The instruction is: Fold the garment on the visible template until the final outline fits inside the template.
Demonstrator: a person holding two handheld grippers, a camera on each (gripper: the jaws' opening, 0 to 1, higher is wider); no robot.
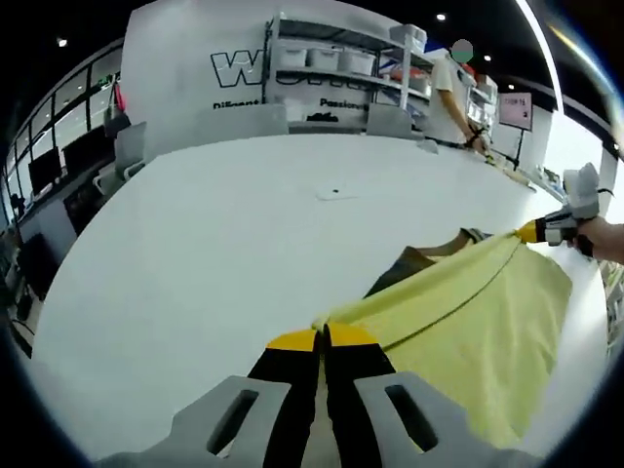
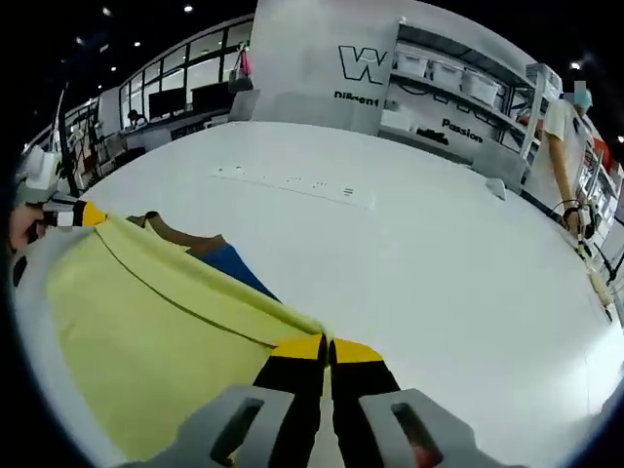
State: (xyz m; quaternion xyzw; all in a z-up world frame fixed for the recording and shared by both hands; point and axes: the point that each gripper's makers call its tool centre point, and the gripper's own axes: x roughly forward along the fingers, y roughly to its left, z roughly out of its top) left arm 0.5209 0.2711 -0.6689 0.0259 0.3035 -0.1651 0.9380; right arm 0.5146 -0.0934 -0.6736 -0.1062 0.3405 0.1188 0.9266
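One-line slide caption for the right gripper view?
Right gripper shut on yellow garment edge, left gripper pinching the far corner above the white table.

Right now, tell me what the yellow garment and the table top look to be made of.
Yellow garment: soft matte knit fabric, probably cotton jersey; it drapes and creases between the left gripper and right gripper, with a stitched seam line. Table top: hard, smooth white surface, likely laminate or painted board; faint sheen, material uncertain.

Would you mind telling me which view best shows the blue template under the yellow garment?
The right gripper view: the blue template shows clearly beside the yellow garment. In the left gripper view it looks like a dark sliver.
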